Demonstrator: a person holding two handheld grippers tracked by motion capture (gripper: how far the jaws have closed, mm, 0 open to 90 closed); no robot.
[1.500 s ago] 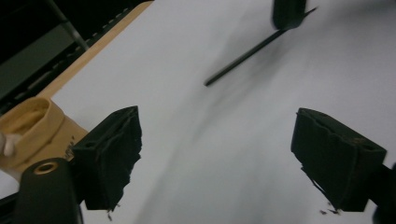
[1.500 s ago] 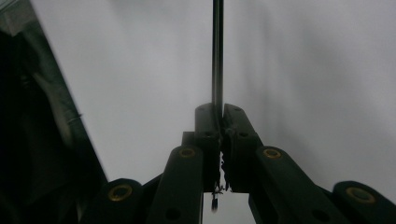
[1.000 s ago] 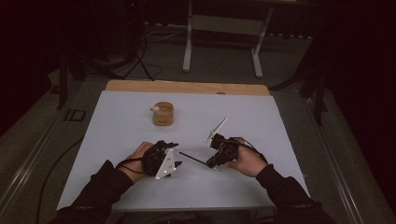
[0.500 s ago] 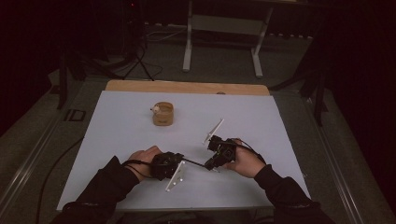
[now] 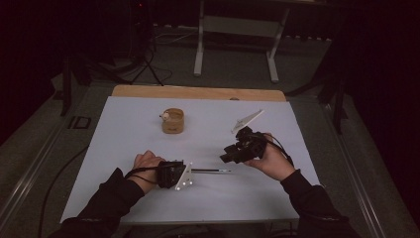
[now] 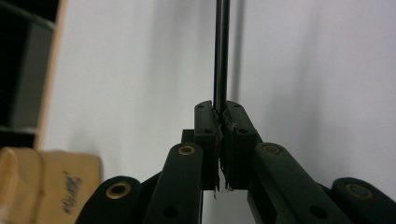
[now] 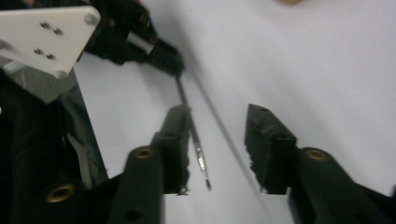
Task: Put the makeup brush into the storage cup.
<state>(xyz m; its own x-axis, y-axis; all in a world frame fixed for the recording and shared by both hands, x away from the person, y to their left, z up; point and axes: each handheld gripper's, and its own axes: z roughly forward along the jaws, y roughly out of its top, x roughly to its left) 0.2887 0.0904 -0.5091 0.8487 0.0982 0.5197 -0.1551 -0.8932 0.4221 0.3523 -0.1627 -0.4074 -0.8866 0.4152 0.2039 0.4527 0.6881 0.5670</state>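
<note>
Altogether 1 thin rod (image 5: 210, 170), 2 hand-held grippers

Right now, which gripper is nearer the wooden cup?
Left. The left gripper, shut on the thin rod, sits just below the wooden cup; the right gripper hovers open farther right.
</note>
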